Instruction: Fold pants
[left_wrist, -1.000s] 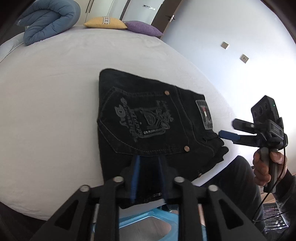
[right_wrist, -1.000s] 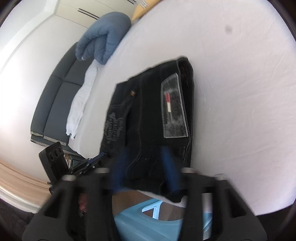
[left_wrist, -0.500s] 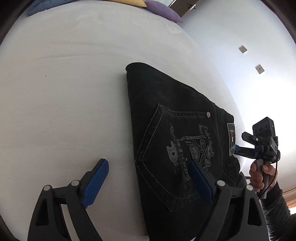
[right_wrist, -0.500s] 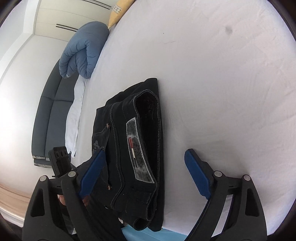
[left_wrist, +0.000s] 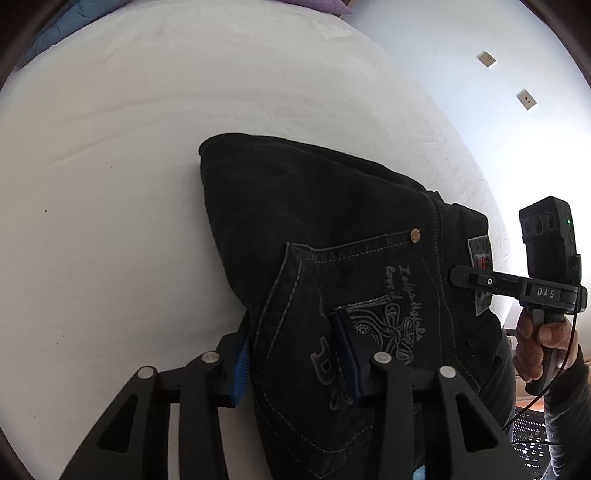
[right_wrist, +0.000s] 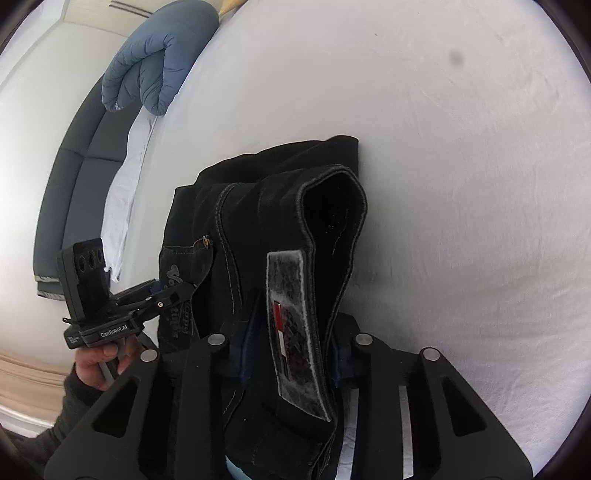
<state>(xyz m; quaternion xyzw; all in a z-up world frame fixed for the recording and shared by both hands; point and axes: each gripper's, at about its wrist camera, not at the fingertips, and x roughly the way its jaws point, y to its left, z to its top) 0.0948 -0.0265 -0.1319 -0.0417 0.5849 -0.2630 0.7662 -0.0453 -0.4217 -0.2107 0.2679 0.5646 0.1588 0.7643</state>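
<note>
Black folded pants (left_wrist: 332, 206) with an embroidered back pocket lie at the near edge of a white bed (left_wrist: 110, 184). My left gripper (left_wrist: 293, 360) is closing on the pocket side, and the cloth bunches between its blue pads (left_wrist: 240, 365). In the right wrist view the pants (right_wrist: 266, 206) show their waistband and grey label. My right gripper (right_wrist: 291, 354) is closing on that waistband, which stands up between the jaws. Each gripper also shows in the other's view: the right gripper (left_wrist: 460, 277) and the left gripper (right_wrist: 184, 290), each held by a hand.
White bed surface (right_wrist: 461, 184) stretches beyond the pants. A rolled blue duvet (right_wrist: 159, 62) lies at the far side, with a grey sofa (right_wrist: 70, 177) past the bed. A purple pillow (left_wrist: 325, 3) and wall sockets (left_wrist: 487, 59) are far off.
Half a second ago both grippers stood wide open astride the pants' edges. Now both have moved in and closed on the cloth, which bunches up between the pads.
</note>
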